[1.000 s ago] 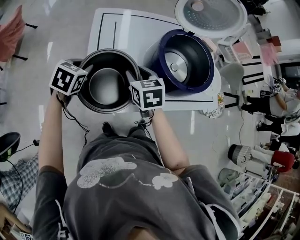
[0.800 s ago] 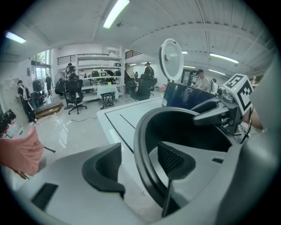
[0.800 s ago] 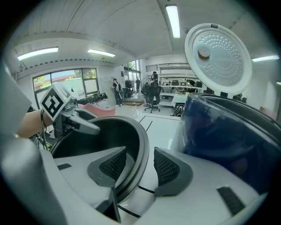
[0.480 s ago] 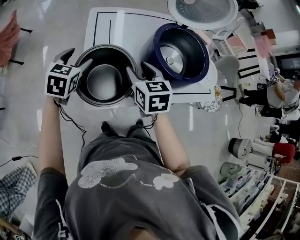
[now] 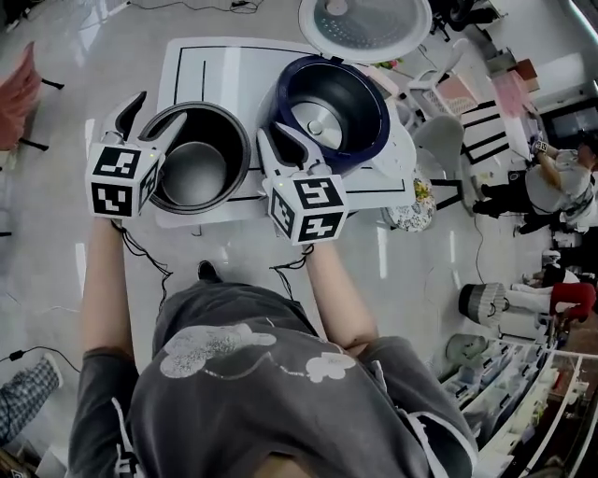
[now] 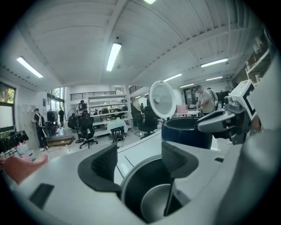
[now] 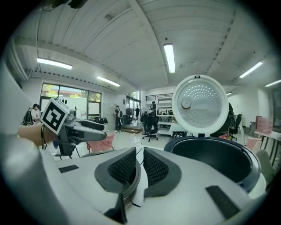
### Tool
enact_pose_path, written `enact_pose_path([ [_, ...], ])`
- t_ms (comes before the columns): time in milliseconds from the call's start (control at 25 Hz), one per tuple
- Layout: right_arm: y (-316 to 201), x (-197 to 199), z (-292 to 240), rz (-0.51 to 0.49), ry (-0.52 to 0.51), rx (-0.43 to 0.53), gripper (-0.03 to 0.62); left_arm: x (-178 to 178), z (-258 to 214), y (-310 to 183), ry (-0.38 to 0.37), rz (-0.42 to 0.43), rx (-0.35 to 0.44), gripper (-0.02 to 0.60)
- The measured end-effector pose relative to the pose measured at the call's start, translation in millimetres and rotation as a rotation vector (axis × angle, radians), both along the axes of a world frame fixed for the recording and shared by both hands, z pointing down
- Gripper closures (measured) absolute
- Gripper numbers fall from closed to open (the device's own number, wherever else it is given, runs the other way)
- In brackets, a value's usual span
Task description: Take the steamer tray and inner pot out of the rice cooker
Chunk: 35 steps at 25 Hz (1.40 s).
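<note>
Inner pot on table, just left of rice cooker. Left gripper beyond pot from cooker, jaws just opened, spread, empty. Right gripper just beside cooker's left wall, jaws just closing, nearly together, empty.

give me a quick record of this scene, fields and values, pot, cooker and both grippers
inner pot: out of the cooker, upright on the white table, empty
rice cooker: beside the pot, lid up, cavity empty
left gripper: jaws just opened, wide apart over the pot's rim, holding nothing
right gripper: jaws just closing, narrow gap left, nothing between
steamer tray: not seen in any view
</note>
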State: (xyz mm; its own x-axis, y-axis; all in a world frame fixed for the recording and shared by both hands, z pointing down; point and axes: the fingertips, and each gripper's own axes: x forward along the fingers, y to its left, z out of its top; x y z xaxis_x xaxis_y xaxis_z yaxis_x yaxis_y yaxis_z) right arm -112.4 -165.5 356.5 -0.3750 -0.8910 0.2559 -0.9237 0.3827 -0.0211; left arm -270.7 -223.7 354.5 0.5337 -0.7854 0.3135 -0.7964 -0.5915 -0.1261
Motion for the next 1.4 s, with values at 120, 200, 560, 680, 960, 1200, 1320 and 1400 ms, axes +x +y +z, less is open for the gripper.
enact_pose_path([
  [120, 16, 18, -15, 0.006, -0.03, 0.045, 0.543, 26, -9, 20, 0.018, 0.016, 0.026, 0.341],
  [200, 26, 34, -21, 0.015, -0.045, 0.056, 0.551, 43, -10, 32, 0.031, 0.019, 0.031, 0.359],
  [560, 70, 93, -40, 0.105, -0.05, 0.088, 0.565, 86, -12, 87, 0.069, 0.028, 0.02, 0.501],
  [680, 84, 105, -41, 0.126, -0.055, 0.087, 0.565, 94, -12, 101, 0.086, 0.031, 0.017, 0.551],
  [960, 119, 123, -30, 0.152, -0.069, 0.065, 0.565, 108, 0, 134, 0.074, 0.053, 0.003, 0.574],
  [1200, 151, 122, -20, 0.156, -0.06, 0.051, 0.566, 105, 10, 165, 0.076, 0.051, -0.02, 0.574],
  [1320, 169, 122, -11, 0.161, -0.048, 0.041, 0.565, 106, 14, 181, 0.089, 0.053, -0.027, 0.574],
  [1400, 182, 124, -2, 0.169, -0.049, 0.029, 0.566, 107, 21, 193, 0.089, 0.061, -0.038, 0.574],
])
